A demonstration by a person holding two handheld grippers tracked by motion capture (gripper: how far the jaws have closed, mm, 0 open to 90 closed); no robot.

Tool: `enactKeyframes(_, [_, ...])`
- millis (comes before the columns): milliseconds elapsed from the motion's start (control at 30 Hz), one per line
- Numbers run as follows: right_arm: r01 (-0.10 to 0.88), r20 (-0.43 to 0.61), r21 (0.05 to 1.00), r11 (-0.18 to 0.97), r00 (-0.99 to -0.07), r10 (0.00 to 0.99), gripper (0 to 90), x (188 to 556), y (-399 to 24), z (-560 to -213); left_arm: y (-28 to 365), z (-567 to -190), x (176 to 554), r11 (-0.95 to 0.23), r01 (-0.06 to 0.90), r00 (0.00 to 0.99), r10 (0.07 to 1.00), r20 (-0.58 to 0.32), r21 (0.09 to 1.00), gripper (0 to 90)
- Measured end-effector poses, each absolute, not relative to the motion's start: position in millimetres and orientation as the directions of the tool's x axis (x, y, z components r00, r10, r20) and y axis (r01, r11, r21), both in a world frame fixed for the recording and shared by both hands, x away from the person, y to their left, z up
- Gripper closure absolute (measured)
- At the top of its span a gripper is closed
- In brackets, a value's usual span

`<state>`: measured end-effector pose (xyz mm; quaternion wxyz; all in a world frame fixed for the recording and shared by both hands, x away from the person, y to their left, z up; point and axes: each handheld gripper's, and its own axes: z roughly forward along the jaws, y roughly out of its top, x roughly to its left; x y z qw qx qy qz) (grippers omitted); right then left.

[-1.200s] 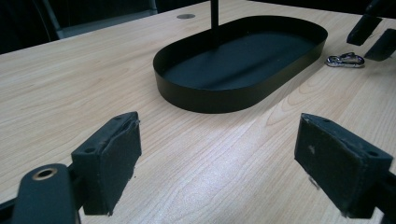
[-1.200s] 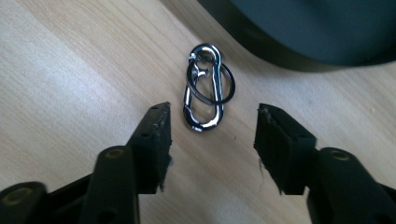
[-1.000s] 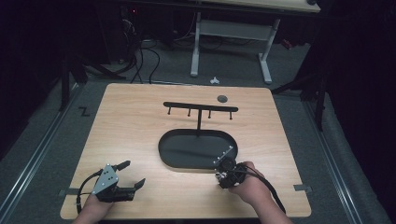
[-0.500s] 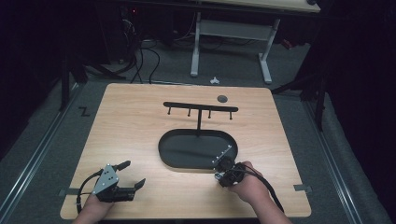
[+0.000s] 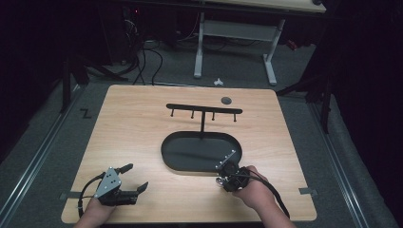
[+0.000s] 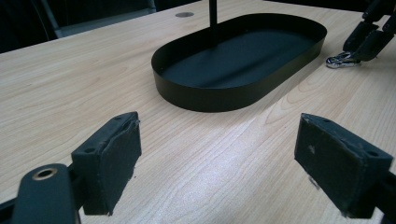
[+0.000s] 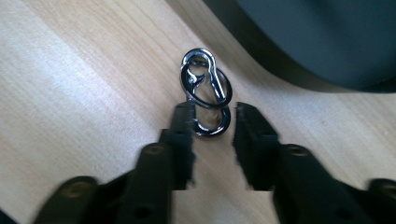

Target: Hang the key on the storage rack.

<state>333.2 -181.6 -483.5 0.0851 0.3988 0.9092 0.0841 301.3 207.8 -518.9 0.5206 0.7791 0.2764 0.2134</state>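
— At the near right of the bench [image 5: 142, 123], what are you working on?

— My right tongs [image 7: 212, 122] are down at a small silver clasp [image 7: 205, 93], a snap hook joined to a ring, which lies flat on the wood just outside the near rim of the black oval tray [image 5: 190, 156]. In the high view the right tongs [image 5: 224, 175] sit at the tray's near right corner.

— Do you have hold of it?

— Not that I can show. The jaws have just been closing and now stand narrowed on either side of the ring end. The left pad looks to be at the ring's edge, the right one has a gap beside it (the picture is blurred just there), so I call them spread, with the clasp partly between them.

— And your other hand?

— My left tongs [image 5: 134, 180] rest low over the near left of the bench, well apart from the tray. Their jaws are spread wide with only bare wood between the pads [image 6: 112, 158]. From the left gripper view I see the tray's wall, a thin black post rising out of it, and the clasp [image 6: 341, 59] lying beyond the tray's end under the tips of my right tongs.

— Anything else on the bench?

— The post carries a black crossbar [image 5: 204, 109] with small pegs hanging from it, and a dark round disc [image 5: 226, 100] sits near the far edge.
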Motion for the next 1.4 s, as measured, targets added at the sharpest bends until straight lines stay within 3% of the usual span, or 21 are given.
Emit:
enactKeyframes(67, [0.706,-0.116,0.224,0.672,-0.666,0.737,54.4,334,-179,-485,208,-519,301,-0.304,0.208,0.756,0.653,0.044,0.930,15.2])
enactKeyframes(200, [0.701,-0.117,0.226,0.677,-0.670,0.733,54.2,338,-176,-486,208,-519,302,-0.303,0.210,0.756,0.654,0.042,0.930,15.1])
enactKeyframes(467, [0.696,-0.084,0.224,0.682,-0.683,0.725,68.2,342,-174,-485,208,-519,302,-0.302,0.211,0.757,0.652,0.040,0.930,15.2])
enactKeyframes(500, [0.695,-0.082,0.222,0.684,-0.685,0.724,74.3,341,-175,-484,208,-519,302,-0.303,0.211,0.757,0.652,0.040,0.929,15.2])
enactKeyframes(733, [0.699,-0.081,0.213,0.682,-0.683,0.725,83.6,336,-183,-482,207,-519,301,-0.308,0.210,0.758,0.651,0.045,0.928,15.2])
enactKeyframes(867, [0.704,-0.076,0.227,0.673,-0.676,0.733,85.6,335,-185,-482,207,-519,302,-0.309,0.211,0.757,0.651,0.045,0.927,15.1])
enactKeyframes(1133, [0.699,-0.081,0.246,0.672,-0.676,0.733,81.5,339,-179,-484,208,-519,302,-0.308,0.212,0.757,0.652,0.043,0.927,15.2])
enactKeyframes(1267, [0.697,-0.084,0.242,0.675,-0.678,0.730,88.0,339,-177,-484,208,-519,302,-0.306,0.212,0.757,0.652,0.041,0.928,15.2])
enactKeyframes(1400, [0.701,-0.073,0.250,0.667,-0.674,0.735,88.3,338,-177,-481,208,-519,302,-0.306,0.211,0.758,0.651,0.042,0.928,15.2])
